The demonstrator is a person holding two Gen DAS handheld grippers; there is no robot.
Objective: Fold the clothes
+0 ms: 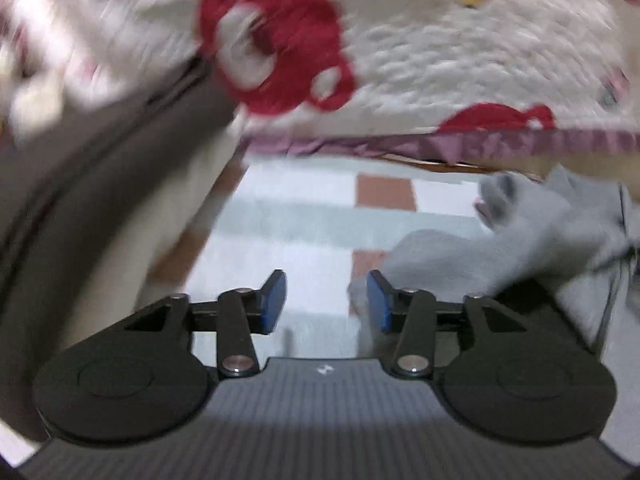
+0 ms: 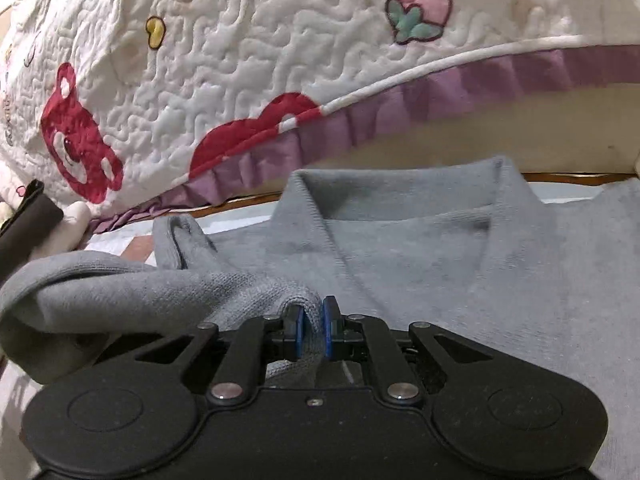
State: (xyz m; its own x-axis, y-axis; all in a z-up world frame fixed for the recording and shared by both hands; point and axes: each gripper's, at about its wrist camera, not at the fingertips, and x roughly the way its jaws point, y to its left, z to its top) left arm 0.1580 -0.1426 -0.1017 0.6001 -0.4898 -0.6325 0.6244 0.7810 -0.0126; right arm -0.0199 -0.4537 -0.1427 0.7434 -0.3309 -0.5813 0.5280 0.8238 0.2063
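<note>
1. While its blue pads pinch a fold of the grey knit collared sweater [image 2: 400,248] at lower centre, the right gripper [image 2: 313,330] is clenched on it.
2. The left gripper [image 1: 326,300] hangs released over a checked floor [image 1: 296,216], the sweater at frame right.
3. A white quilted bedspread with red bears [image 2: 240,64] fills the upper frame.

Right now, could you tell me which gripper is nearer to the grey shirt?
Right. The right gripper has its jaws shut on a fold of the shirt. The left gripper is open and empty over the checked floor, with the shirt off to its right.
</note>
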